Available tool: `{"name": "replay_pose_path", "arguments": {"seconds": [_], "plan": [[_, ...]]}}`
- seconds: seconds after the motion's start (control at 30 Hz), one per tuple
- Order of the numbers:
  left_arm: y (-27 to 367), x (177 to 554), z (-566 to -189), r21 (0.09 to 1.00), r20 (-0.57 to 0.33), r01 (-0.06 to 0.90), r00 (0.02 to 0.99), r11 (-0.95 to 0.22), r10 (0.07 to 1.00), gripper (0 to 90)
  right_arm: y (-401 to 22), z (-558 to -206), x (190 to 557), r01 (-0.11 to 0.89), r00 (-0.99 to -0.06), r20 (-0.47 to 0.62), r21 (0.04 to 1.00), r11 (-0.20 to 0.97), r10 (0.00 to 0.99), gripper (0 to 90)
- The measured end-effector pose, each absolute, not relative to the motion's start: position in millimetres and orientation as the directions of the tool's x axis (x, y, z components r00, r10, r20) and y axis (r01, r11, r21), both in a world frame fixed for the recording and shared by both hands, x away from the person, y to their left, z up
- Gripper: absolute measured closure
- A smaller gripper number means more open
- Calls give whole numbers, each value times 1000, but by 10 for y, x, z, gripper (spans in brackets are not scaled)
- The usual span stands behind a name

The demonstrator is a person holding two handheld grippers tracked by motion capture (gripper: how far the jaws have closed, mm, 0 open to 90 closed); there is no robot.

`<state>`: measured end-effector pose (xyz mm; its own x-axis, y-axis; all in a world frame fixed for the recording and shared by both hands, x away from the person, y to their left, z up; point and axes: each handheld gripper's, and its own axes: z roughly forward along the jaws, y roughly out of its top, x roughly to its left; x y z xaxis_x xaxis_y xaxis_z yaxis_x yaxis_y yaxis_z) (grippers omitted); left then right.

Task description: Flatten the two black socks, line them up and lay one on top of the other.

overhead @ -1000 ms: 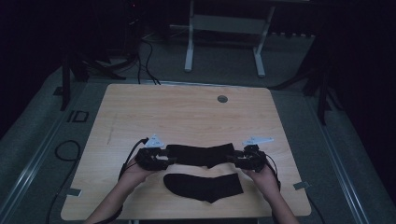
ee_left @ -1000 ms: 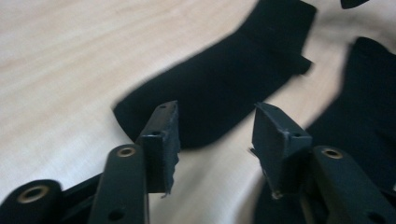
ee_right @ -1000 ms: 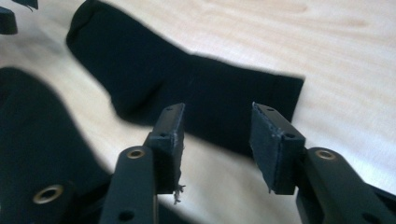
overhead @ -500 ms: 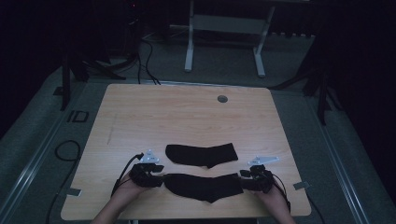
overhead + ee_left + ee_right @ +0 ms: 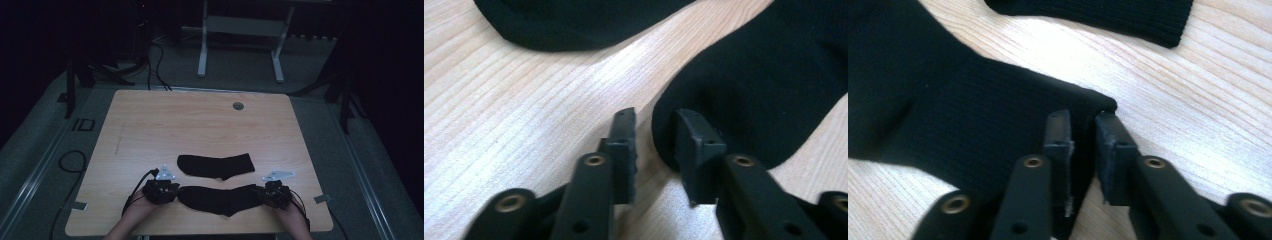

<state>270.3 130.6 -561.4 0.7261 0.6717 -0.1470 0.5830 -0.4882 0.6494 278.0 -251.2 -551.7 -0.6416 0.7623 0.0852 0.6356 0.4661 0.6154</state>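
dim, murky high view with dark surroundings; both claw views bright, close and slightly soft.

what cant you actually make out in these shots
- High view: whether either hand-held gripper, left or right, has pinched the near sock; too small and dark.
- Left gripper view: the sock's edge sits between the jaws, but real contact is unclear.
- Right gripper view: the far sock is cut off by the top edge.
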Motion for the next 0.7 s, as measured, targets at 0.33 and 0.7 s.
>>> {"name": "replay_pose_path", "arguments": {"seconds": [0.33, 0.7], "plan": [[1402, 2655, -5406, 690, -178, 586, 706, -424, 685, 883, -2550, -5308, 2729, 613, -646, 123, 672, 416, 753, 858], [1498, 2812, -4924, 730, -128, 546, 701, -412, 701, 884, -2525, -4845, 2906, 555, -663, 118, 741, 379, 739, 858]]}}
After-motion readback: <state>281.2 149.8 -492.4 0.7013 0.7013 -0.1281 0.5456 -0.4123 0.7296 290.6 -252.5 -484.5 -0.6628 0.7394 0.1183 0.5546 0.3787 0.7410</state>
